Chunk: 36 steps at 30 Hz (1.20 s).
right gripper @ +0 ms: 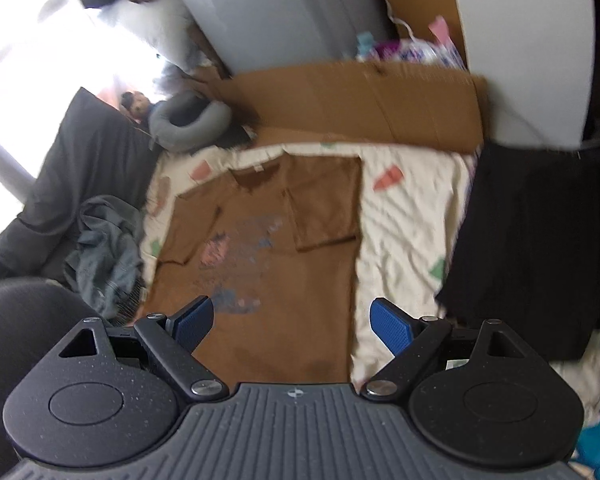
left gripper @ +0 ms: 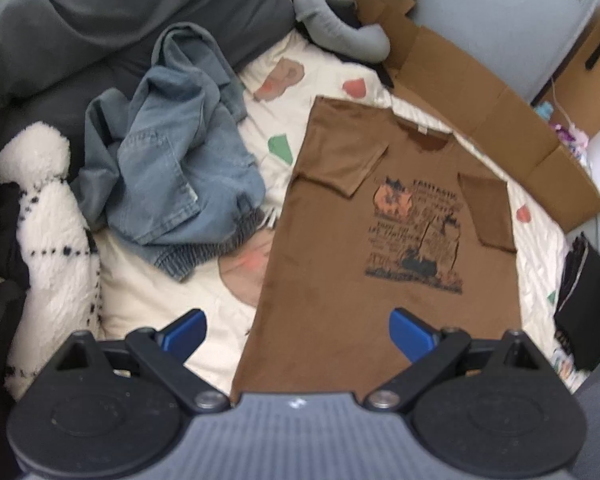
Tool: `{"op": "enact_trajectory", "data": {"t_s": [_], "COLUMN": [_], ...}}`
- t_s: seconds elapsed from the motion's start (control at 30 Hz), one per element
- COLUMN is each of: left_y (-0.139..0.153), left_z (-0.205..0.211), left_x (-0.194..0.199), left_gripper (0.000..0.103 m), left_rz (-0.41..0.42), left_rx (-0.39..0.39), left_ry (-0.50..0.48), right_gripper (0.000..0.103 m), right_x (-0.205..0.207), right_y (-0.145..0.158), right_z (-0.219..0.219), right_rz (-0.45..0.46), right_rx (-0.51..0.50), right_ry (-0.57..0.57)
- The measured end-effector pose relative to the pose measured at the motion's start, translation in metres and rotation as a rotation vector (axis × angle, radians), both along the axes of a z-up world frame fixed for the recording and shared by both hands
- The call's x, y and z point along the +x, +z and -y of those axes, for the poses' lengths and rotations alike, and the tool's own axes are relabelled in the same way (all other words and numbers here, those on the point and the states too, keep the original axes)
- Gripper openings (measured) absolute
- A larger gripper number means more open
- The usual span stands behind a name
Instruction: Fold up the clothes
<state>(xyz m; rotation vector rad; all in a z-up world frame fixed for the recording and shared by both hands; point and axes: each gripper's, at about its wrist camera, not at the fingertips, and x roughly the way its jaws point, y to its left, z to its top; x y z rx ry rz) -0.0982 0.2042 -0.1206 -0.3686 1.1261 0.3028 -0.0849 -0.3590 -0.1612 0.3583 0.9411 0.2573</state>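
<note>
Bed [left gripper: 148, 340], cream patterned cover: work surface.
Brown T-shirt [left gripper: 340, 280], spread flat mid-bed, print up, both sleeves folded inward, apparently narrowed for a lengthwise fold; long axis hem-to-collar, collar at far end.
Denim garment [left gripper: 172, 168], crumpled beside shirt, unfolded.
Left gripper [left gripper: 296, 334], right gripper [right gripper: 292, 322]: jaws wide open, empty, above hem end, likely positioned to take hem corners.

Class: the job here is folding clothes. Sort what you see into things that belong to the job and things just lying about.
Job: brown T-shirt, denim garment, left gripper, right gripper.
Lying about: cardboard, grey neck pillow, fluffy white blanket.
</note>
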Motion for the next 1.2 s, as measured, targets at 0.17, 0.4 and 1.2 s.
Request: {"op": "enact_trajectory", "data": {"t_s": [0.17, 0.4, 1.2], "left_y": [-0.017, -0.049, -0.19], "left_z": [0.003, 0.009, -0.009], "left_x": [-0.006, 0.0, -0.015], "left_gripper": [0.096, 0.09, 0.065], "left_rz": [0.029, 0.011, -0.187], "left_rx": [0.001, 0.013, -0.038], "left_ry": [0.019, 0.0, 0.048], "right_gripper": [0.09, 0.089, 0.032], "right_x": [-0.011, -0.022, -0.039], "right_y": [-0.05, -0.109, -0.275], "right_z": [-0.004, -0.008, -0.06], "right_rz": [-0.047, -0.134, -0.388], "right_rx": [0.006, 0.017, -0.051], "right_ry": [-0.015, -0.001, 0.049]}}
